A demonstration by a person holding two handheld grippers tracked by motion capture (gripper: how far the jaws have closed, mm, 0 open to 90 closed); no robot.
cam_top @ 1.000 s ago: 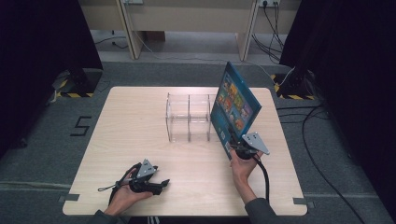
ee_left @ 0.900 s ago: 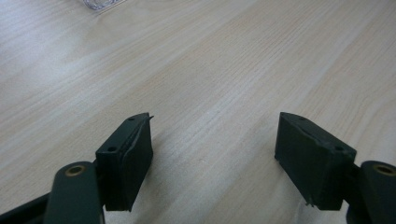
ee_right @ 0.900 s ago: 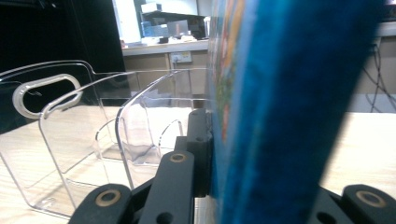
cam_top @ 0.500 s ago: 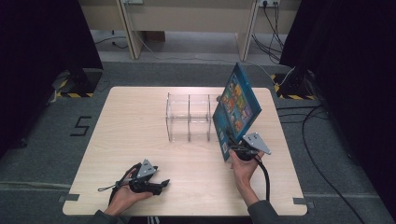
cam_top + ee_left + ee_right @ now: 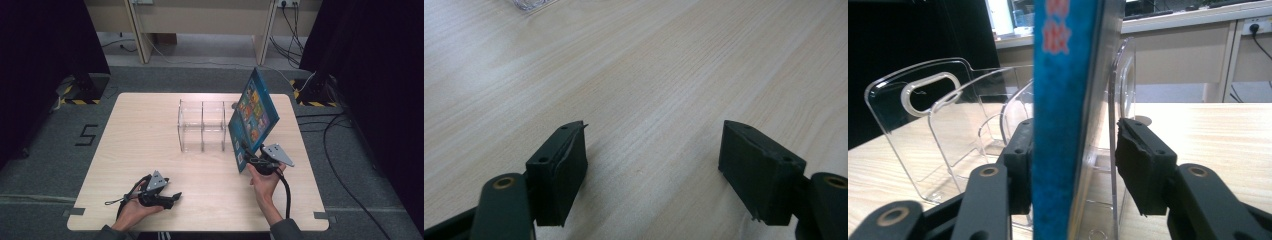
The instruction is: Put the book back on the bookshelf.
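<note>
A blue picture book (image 5: 255, 117) stands tilted on its lower edge at the right end of a clear plastic rack (image 5: 200, 125) on the wooden table (image 5: 140, 130). My right gripper (image 5: 247, 152) is at the book's near lower corner. In the right gripper view the book (image 5: 1063, 100) runs between the jaws of my right gripper (image 5: 1075, 130), which have just been opening. The left jaw lies against the cover and the right jaw stands clear of it. My left gripper (image 5: 172, 198) rests open near the table's front edge, and the left gripper (image 5: 654, 135) has nothing between its jaws.
The rack's clear dividers (image 5: 923, 125) rise to the left of the book, with one more panel (image 5: 1125, 85) just to its right. Cables (image 5: 345, 150) trail over the floor to the right of the table. A desk (image 5: 200, 20) stands behind the table.
The book's top has tipped a little to the right and the book has shifted slightly that way. The left hand has not moved.
</note>
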